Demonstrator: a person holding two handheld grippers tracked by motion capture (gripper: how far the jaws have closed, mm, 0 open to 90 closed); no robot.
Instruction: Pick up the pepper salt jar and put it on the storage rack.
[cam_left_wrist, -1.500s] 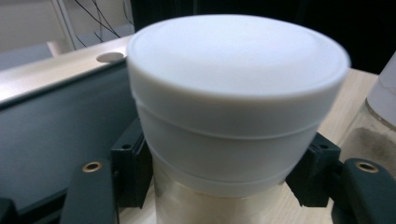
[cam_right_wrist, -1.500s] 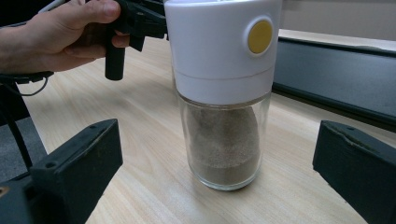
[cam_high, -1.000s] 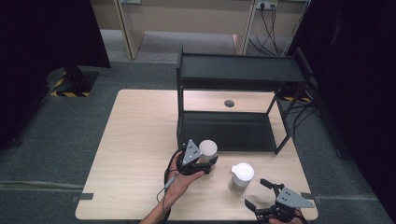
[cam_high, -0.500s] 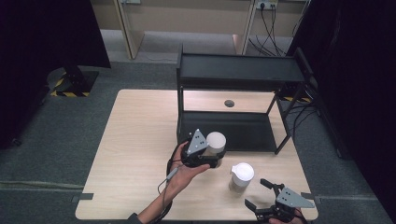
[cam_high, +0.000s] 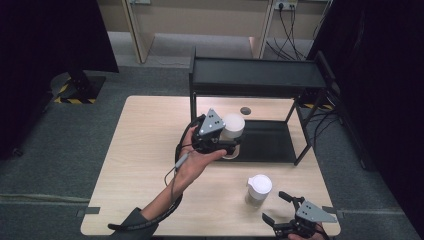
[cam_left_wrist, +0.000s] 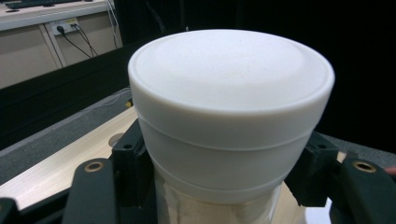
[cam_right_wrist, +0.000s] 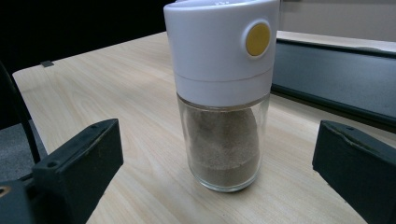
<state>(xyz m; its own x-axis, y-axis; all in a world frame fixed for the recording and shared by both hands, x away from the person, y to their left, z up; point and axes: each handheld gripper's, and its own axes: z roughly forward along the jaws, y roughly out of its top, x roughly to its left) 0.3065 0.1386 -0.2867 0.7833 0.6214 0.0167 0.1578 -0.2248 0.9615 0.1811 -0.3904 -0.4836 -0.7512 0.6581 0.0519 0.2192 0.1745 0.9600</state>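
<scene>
At the near edge of the pale wooden table (cam_high: 140, 165), the right gripper (cam_high: 280, 210) rests low with its black jaws spread wide and nothing between them. Just beyond it stands a clear glass shaker (cam_right_wrist: 223, 140) filled with brown powder, topped by a white plastic cap with a round yellow button, upright on the table and apart from both jaws. Farther in, the left gripper (cam_high: 231, 145) is held up above the table in the person's hand, its jaws pinching a second jar with a broad white lid (cam_left_wrist: 231, 100) just below that lid; the jar hangs upright in front of the black metal two-tier shelf rack (cam_high: 255, 77) that stands at the far side of the table.
</scene>
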